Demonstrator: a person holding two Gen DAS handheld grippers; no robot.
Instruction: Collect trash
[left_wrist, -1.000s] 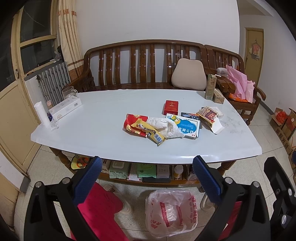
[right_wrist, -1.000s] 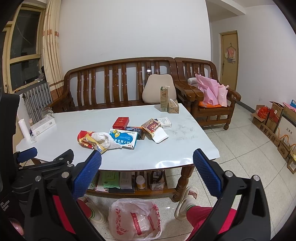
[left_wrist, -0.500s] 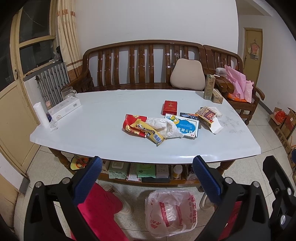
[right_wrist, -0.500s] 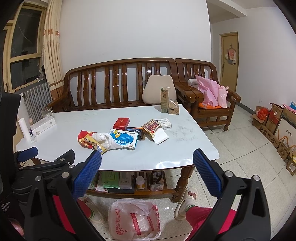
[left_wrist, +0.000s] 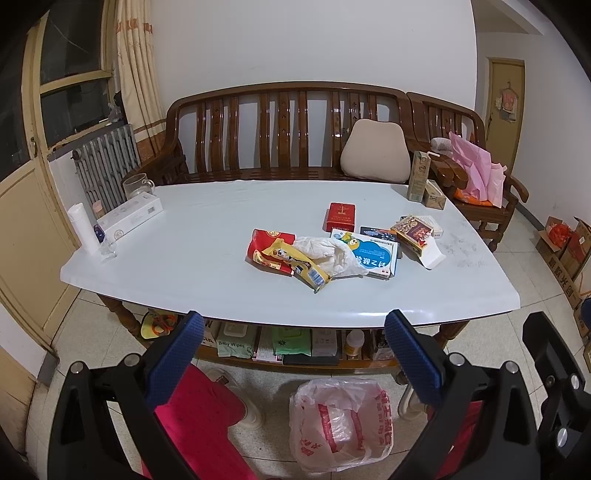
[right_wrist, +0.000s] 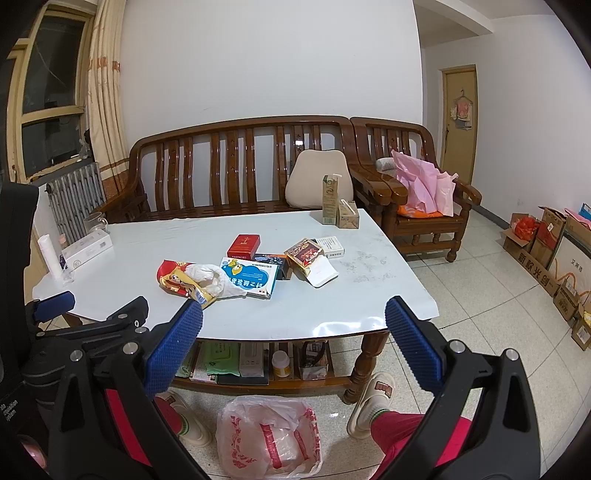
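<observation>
Grippers have barely shifted in the last second: left gripper (left_wrist: 291, 332) and right gripper (right_wrist: 293, 321) both hang spread wide and empty, short of the table (left_wrist: 207, 291). So collecting hasn't begun; wrappers (left_wrist: 286, 256) and tissue (left_wrist: 325, 253) still lie mid-table, plastic bag (left_wrist: 340, 424) waiting below. Only the right view shows slippered feet (right_wrist: 371, 402).

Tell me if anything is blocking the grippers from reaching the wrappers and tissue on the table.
Nothing visible does. Both the left gripper and right gripper, open, are short of the table's near edge, and bare tabletop lies before the wrappers and crumpled tissue.
</observation>
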